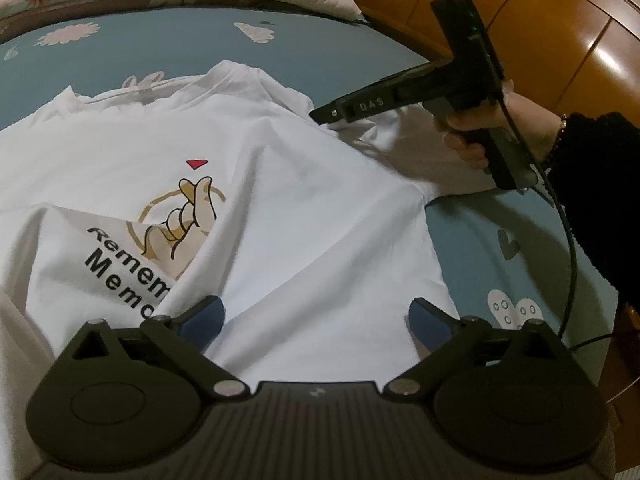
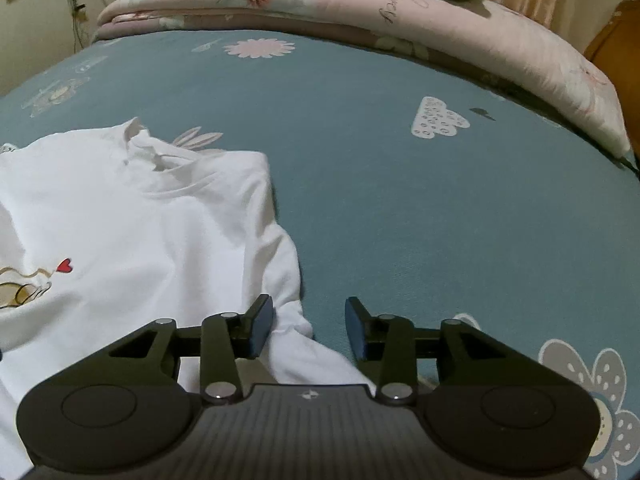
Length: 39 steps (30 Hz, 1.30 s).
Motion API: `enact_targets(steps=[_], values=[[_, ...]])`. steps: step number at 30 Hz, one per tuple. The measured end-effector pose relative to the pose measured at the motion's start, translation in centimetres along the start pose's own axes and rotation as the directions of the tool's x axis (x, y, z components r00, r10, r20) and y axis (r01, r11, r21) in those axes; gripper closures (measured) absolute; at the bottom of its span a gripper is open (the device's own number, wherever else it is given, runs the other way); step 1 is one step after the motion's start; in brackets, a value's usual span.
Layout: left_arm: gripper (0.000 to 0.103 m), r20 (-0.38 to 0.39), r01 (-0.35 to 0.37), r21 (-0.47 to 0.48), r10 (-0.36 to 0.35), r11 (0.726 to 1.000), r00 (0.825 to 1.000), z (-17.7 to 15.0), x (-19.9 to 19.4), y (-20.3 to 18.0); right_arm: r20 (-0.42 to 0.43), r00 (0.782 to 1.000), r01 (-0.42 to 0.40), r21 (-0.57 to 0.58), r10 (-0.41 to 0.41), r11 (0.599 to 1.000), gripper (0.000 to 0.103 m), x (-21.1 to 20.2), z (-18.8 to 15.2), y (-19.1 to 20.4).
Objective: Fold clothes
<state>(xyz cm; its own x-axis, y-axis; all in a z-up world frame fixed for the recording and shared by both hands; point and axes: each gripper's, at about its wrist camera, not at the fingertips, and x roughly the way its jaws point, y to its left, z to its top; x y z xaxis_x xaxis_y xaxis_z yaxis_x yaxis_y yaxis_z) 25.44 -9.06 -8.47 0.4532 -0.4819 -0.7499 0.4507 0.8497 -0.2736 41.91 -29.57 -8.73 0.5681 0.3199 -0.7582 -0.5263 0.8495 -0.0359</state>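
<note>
A white T-shirt (image 1: pixel 280 184) with a finger-heart print, a small red heart and black lettering lies face up on the bed, a crease folded over part of the print. My left gripper (image 1: pixel 317 316) hovers over its lower part, jaws wide open with only flat cloth below them. In the right wrist view the T-shirt (image 2: pixel 140 232) fills the left side, collar toward the far side. My right gripper (image 2: pixel 308 326) is open, and the shirt's sleeve (image 2: pixel 296 320) lies loose between its pads. A hand (image 1: pixel 472 136) holds the right gripper (image 1: pixel 332 114) at the shirt's right shoulder.
The bed sheet (image 2: pixel 400 200) is teal with flower and cloud patterns. A folded pink floral quilt (image 2: pixel 440 28) runs along the far edge. Wooden furniture (image 1: pixel 540 32) stands beyond the bed at the right. A black cable (image 1: pixel 568 240) hangs from the right gripper.
</note>
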Motion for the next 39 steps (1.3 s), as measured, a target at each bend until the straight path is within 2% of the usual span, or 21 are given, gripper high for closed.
enact_targets(steps=[4, 7, 10, 12, 15, 17, 19, 23, 26, 29, 30, 32, 34, 39], values=[[0.002, 0.007, -0.001, 0.007, 0.001, 1.000, 1.000, 0.0, 0.2, 0.0, 0.002, 0.998, -0.066, -0.045, 0.066, 0.997, 0.074, -0.1, -0.2, 0.7], [0.002, 0.011, -0.004, 0.009, 0.004, 1.000, 1.000, -0.1, 0.3, -0.1, 0.002, 0.998, -0.064, -0.068, 0.064, 0.996, 0.084, -0.4, -0.1, 1.0], [0.002, 0.009, -0.004, -0.009, 0.004, 1.000, 1.000, 0.0, 0.2, 0.0, 0.029, 0.999, 0.016, -0.099, -0.013, 0.995, 0.090, -0.7, 0.5, 1.3], [0.002, 0.002, -0.003, -0.040, 0.003, 0.999, 1.000, 0.3, 0.0, 0.1, 0.061, 0.995, 0.086, -0.074, -0.081, 0.994, 0.091, -1.1, 1.1, 0.5], [0.002, 0.008, -0.006, -0.078, 0.007, 0.997, 1.000, 0.9, -0.6, 0.3, 0.073, 0.988, 0.136, -0.023, -0.134, 0.990, 0.091, -0.9, 1.5, -1.0], [0.002, 0.021, -0.013, -0.092, 0.015, 0.996, 1.000, 1.3, -1.1, 0.4, 0.056, 0.984, 0.171, -0.031, -0.169, 0.985, 0.091, 0.0, 1.5, -0.9], [0.002, 0.040, -0.025, -0.081, 0.028, 0.996, 0.999, 1.9, -1.8, 0.2, 0.037, 0.980, 0.198, -0.047, -0.196, 0.979, 0.092, 0.9, 1.5, -0.5], [0.002, 0.087, -0.062, -0.062, 0.067, 0.996, 0.994, 2.8, -3.3, -0.1, 0.060, 0.964, 0.263, -0.077, -0.258, 0.962, 0.092, 1.5, 2.7, 0.2], [0.002, 0.110, -0.074, -0.065, 0.081, 0.995, 0.991, 2.9, -4.0, 0.1, 0.054, 0.960, 0.277, -0.044, -0.274, 0.960, 0.092, 2.0, 3.8, -0.3], [0.002, 0.091, -0.094, -0.071, 0.100, 0.993, 0.991, 2.5, -4.0, 0.4, -0.009, 0.960, 0.277, -0.071, -0.278, 0.958, 0.090, 3.6, 3.4, -0.3], [0.002, 0.092, -0.099, -0.063, 0.104, 0.993, 0.990, 2.3, -4.3, 0.4, -0.017, 0.959, 0.280, -0.081, -0.282, 0.957, 0.086, 3.8, 3.2, -0.2], [0.002, 0.105, -0.107, -0.042, 0.111, 0.993, 0.988, 2.2, -5.1, 0.7, 0.007, 0.963, 0.270, -0.056, -0.270, 0.961, 0.079, 2.9, 3.6, -0.2], [0.002, 0.117, -0.113, -0.030, 0.116, 0.993, 0.986, 2.3, -5.9, 1.3, 0.041, 0.967, 0.251, -0.041, -0.250, 0.967, 0.078, 1.8, 4.1, 0.0], [0.002, 0.128, -0.073, -0.017, 0.075, 0.997, 0.989, 3.0, -8.7, 3.5, 0.102, 0.982, 0.164, -0.058, -0.158, 0.985, 0.073, 1.2, 6.8, 0.9]])
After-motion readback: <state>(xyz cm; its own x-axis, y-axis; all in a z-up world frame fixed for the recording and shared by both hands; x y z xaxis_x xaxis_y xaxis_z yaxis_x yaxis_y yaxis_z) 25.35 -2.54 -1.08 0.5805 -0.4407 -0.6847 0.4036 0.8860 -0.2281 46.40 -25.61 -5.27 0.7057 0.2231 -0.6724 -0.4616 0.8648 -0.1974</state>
